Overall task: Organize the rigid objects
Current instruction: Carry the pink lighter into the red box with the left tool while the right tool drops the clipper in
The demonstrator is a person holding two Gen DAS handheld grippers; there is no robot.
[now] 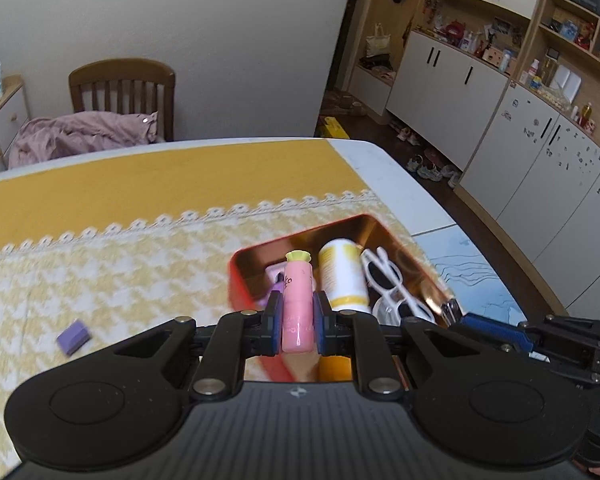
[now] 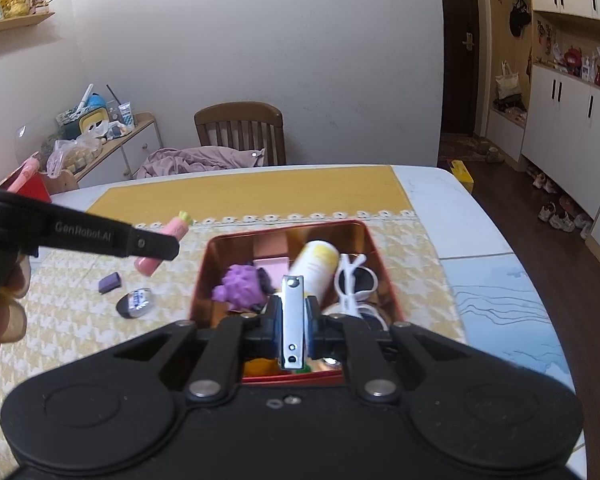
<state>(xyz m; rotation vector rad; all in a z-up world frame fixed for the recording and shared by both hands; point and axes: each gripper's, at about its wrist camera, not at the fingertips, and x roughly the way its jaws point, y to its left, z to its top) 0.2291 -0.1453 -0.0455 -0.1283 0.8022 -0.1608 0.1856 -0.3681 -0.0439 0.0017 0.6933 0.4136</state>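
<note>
My left gripper (image 1: 297, 316) is shut on a pink tube with a yellow cap (image 1: 298, 304) and holds it above the near left edge of the red tin box (image 1: 236, 276). The tube also shows in the right wrist view (image 2: 162, 244), left of the box. My right gripper (image 2: 293, 320) is shut on a silver nail clipper (image 2: 292, 320) over the box's near side (image 2: 198, 280). Inside the box lie a white-and-yellow bottle (image 2: 314, 264), white sunglasses (image 2: 354, 284), a purple spiky toy (image 2: 240, 288) and a pink block (image 2: 271, 266).
A small purple block (image 1: 74, 337) (image 2: 110, 282) and a dark oval object (image 2: 136, 302) lie on the yellow-and-white cloth left of the box. A wooden chair (image 2: 240, 132) with pink fabric stands behind the table. Cabinets line the right wall.
</note>
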